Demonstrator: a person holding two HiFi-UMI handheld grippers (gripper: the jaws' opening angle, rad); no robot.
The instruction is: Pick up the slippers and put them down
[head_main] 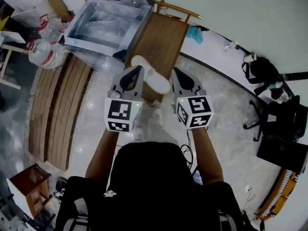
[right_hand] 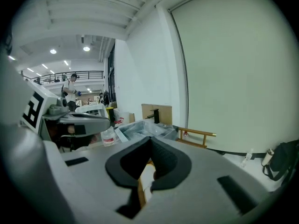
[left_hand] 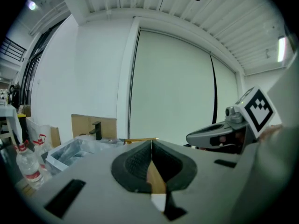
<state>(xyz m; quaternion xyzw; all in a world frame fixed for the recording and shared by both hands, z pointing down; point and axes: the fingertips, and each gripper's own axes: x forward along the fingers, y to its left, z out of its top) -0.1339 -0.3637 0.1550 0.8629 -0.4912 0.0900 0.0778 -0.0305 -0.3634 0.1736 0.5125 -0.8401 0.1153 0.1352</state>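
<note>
With our left gripper [head_main: 139,69] and right gripper [head_main: 174,71] both closed and empty, we judge the white, soft-looking slipper [head_main: 153,77] at twelve o'clock light, bendy and best pinched at its rim.

A white slipper [head_main: 150,74] lies (slantwise) on the wooden table [head_main: 163,35], near its front edge.

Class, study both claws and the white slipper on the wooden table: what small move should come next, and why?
Probably open both claws: the left claw and right claw are shut and empty, flanking the white slipper lying on the wooden table.
</note>
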